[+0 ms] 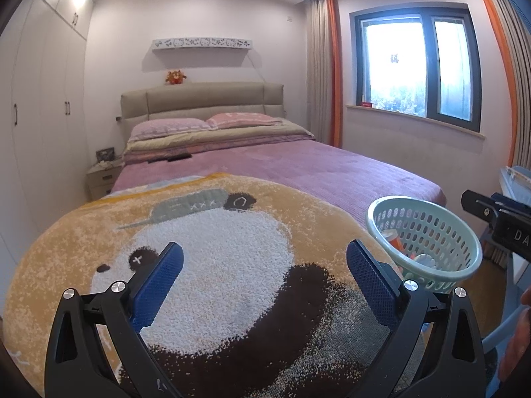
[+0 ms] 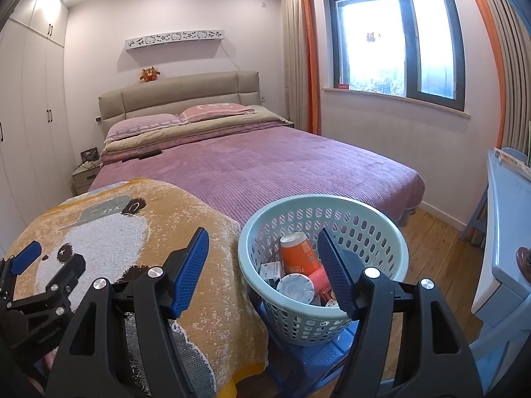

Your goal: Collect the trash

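Note:
A pale green plastic basket stands on a blue stool beside the foot of the bed, and it shows at the right in the left wrist view as the basket. Inside lie an orange cup, a white lid, a pink piece and small cartons. My right gripper hovers open over the basket's near rim, nothing between its blue pads. My left gripper is open above the panda blanket, holding nothing. The left gripper also appears at the far left of the right wrist view.
The bed with a purple cover fills the middle, pillows at the headboard. A white wardrobe lines the left wall and a nightstand sits beside it. A pale blue desk stands at the right over wooden floor.

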`<state>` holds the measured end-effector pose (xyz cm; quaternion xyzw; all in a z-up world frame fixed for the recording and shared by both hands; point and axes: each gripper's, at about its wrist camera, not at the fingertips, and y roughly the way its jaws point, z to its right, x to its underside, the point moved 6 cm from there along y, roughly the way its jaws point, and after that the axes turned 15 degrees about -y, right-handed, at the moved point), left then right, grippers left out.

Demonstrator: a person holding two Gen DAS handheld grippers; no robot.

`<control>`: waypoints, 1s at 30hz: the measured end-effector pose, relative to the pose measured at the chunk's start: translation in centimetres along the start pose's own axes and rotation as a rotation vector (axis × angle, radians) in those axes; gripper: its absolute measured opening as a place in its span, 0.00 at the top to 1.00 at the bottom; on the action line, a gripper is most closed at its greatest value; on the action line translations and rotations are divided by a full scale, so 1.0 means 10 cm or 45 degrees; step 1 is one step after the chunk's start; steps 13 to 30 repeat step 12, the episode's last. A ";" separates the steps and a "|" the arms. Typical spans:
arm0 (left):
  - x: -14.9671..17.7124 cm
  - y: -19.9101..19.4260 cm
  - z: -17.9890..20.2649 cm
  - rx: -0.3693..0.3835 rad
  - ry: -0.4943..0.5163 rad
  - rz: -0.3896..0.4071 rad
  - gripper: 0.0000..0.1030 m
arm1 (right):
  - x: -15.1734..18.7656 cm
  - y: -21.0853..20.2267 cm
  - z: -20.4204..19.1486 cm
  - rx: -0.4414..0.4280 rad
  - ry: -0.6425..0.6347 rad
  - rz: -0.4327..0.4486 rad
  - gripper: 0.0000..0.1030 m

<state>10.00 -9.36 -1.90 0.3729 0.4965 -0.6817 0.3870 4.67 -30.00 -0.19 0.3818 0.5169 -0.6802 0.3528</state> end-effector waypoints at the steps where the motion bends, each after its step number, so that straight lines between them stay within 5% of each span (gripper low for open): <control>1: 0.00 -0.01 0.01 0.003 0.006 0.001 0.07 | -0.01 -0.01 0.00 -0.003 0.000 0.004 0.38; 8: -0.05 -0.03 0.01 0.021 -0.025 -0.093 0.07 | -0.13 -0.15 0.02 0.009 -0.015 0.022 0.38; 30: -0.20 -0.21 0.01 0.013 -0.026 -0.065 0.07 | -0.26 -0.26 -0.01 0.061 -0.044 0.042 0.38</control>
